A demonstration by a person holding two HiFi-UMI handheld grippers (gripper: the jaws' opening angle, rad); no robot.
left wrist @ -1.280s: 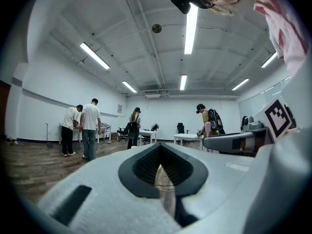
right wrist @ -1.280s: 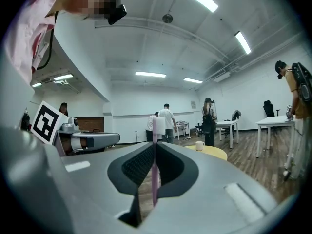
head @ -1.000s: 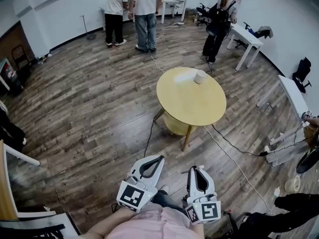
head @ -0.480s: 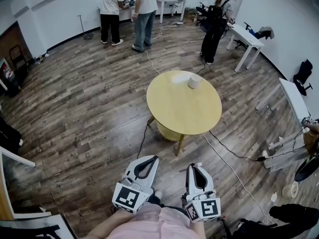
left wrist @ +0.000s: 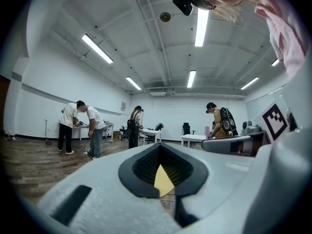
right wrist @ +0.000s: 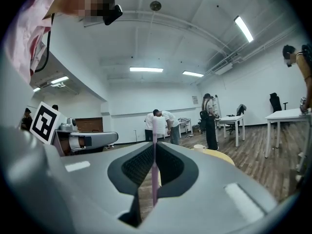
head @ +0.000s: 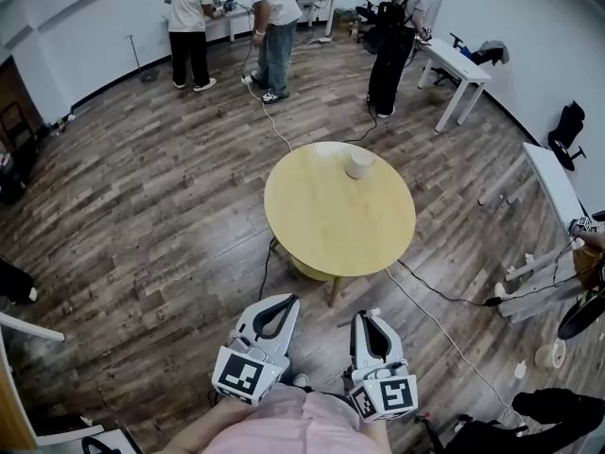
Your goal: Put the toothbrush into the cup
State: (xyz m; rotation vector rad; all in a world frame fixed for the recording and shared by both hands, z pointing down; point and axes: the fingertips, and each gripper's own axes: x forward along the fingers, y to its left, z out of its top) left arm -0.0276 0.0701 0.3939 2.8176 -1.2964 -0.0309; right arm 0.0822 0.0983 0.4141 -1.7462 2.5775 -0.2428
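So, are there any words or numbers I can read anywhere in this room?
No words or numbers can be read in any view.
Square markers on the two cubes: black-and-white patterns, not letters.
Small wall sign on the far wall behind the people: too small to read.

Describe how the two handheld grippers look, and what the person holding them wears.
The left gripper and right gripper both have light grey moulded shells, with black ribbed pads lining jaws that frame a teardrop-shaped opening. Each carries a white cube printed with black square markers. The person wears a pink shirt.
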